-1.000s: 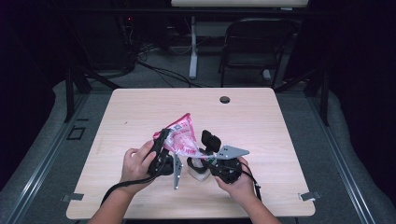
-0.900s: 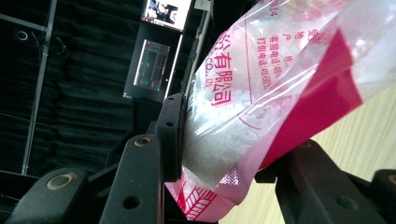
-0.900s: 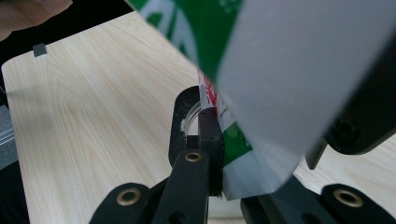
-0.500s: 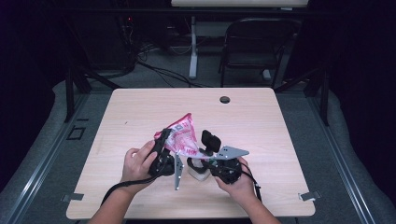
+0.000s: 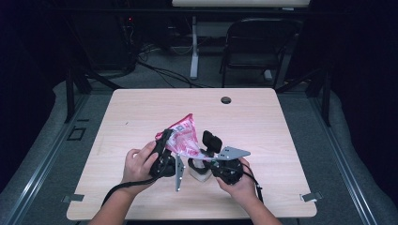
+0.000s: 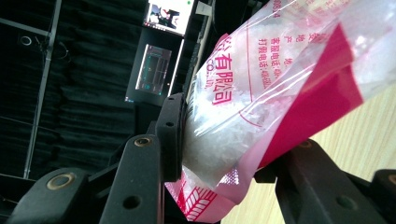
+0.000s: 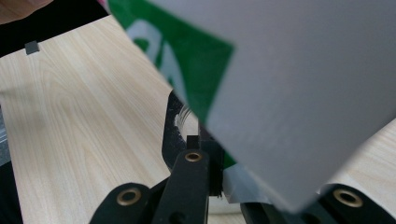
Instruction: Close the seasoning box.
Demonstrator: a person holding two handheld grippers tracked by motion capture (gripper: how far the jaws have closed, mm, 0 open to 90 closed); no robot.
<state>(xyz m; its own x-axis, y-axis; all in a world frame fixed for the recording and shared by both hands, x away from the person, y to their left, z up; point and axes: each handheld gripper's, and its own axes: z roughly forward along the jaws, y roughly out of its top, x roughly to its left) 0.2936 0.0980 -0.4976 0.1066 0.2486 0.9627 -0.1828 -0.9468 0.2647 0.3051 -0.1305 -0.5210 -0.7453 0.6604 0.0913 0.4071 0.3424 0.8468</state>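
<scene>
The left hand-held gripper is clamped on a pink and clear plastic bag; in the left gripper view its two black jaws press the bag from either side, and white granules show through the clear film between them. The bag rises tilted from that gripper, its top corner pointing away from the person, above the bench. The right hand-held gripper sits just beside the left one, its jaws together on a white, green-printed container that rests low by the bench top; in the right gripper view the container fills the near field, pinched at its lower edge. Both hands lie near the front edge of the bench. A small dark hole marks the far side of the bench.
</scene>
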